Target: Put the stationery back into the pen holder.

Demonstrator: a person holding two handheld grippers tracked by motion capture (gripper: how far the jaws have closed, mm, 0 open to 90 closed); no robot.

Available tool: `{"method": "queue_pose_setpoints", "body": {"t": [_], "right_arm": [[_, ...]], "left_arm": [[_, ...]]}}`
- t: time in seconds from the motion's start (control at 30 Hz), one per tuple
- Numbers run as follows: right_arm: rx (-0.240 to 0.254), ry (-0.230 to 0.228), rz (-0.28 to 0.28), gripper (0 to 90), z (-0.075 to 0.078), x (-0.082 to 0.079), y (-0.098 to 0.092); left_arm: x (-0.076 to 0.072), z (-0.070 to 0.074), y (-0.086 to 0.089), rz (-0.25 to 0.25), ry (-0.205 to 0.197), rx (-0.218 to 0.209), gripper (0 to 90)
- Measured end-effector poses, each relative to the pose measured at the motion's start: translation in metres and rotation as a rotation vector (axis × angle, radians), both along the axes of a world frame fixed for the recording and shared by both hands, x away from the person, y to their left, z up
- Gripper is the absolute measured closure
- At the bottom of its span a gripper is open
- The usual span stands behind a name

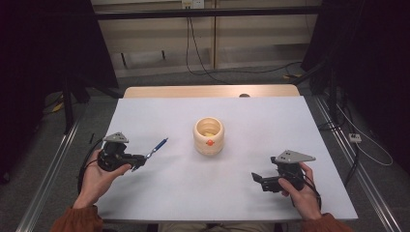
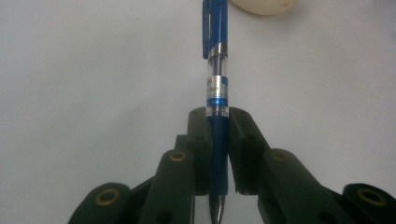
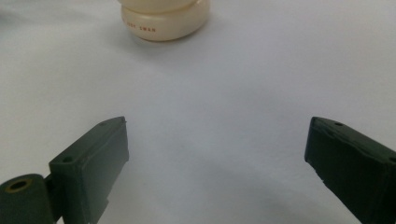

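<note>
High view: left gripper clamped on blue pen, cap end aimed up-right at cream pot, nearer than right gripper.
Left gripper view: pen running straight out between the jaws toward the pot.
Right gripper view: jaws wide apart, nothing held.

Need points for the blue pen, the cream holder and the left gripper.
blue pen (image 2: 217,84), left gripper view, clear barrel section.
cream holder (image 1: 209,137), high view, outer wall.
left gripper (image 1: 140,160), high view, midway between its fingertips, shut on the pen.
</note>
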State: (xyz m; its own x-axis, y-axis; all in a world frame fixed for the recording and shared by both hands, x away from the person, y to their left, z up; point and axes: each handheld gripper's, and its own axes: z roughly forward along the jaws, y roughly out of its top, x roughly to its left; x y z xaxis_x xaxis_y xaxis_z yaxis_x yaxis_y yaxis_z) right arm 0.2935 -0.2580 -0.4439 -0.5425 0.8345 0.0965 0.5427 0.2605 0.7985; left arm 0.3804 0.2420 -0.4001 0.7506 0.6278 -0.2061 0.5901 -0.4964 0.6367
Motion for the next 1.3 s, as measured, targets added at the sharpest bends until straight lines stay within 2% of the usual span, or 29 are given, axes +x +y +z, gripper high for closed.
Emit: {"method": "queue_pose_setpoints", "body": {"t": [0.17,0.27,0.33,0.4,0.53,0.6,0.77,1.03,1.1,1.2,1.23,1.3], "right_arm": [[0.008,-0.023,0.021,5.9,0.0,-0.002,0.01],[0.013,-0.023,0.02,7.4,0.0,-0.004,0.021],[-0.003,-0.075,0.022,7.6,0.002,-0.005,0.027],[-0.014,-0.098,0.025,7.7,0.004,-0.005,0.031],[-0.046,-0.085,0.063,6.5,0.002,-0.001,0.038],[-0.044,-0.08,0.09,6.5,0.002,0.001,0.04],[-0.051,-0.103,0.143,5.7,0.004,0.002,0.051],[-0.126,-0.135,0.208,7.1,0.002,0.006,0.074],[-0.141,-0.152,0.228,6.9,0.002,0.006,0.079],[-0.161,-0.166,0.248,6.5,0.004,0.008,0.084],[-0.171,-0.174,0.254,6.3,0.005,0.008,0.086],[-0.197,-0.192,0.269,6.2,0.006,0.007,0.089]], "left_arm": [[-0.012,0.002,-0.004,-0.015,-0.02,-0.017,80.1],[-0.019,0.005,-0.011,-0.047,-0.028,-0.012,80.1],[-0.023,0.008,-0.015,-0.071,-0.033,-0.013,80.1],[-0.026,0.009,-0.021,-0.087,-0.034,-0.02,80.1],[-0.026,0.01,-0.035,-0.127,-0.027,-0.015,80.1],[-0.028,0.009,-0.042,-0.145,-0.031,-0.014,80.1],[-0.034,0.012,-0.06,-0.197,-0.032,-0.015,80.1],[-0.03,0.008,-0.088,-0.263,-0.016,0.003,80.1],[-0.028,0.008,-0.096,-0.278,-0.013,0.024,80.1],[-0.025,0.007,-0.107,-0.298,-0.007,0.023,80.1],[-0.023,0.007,-0.111,-0.314,-0.006,0.041,80.1],[-0.022,0.006,-0.117,-0.31,0.004,0.03,80.1]]}}
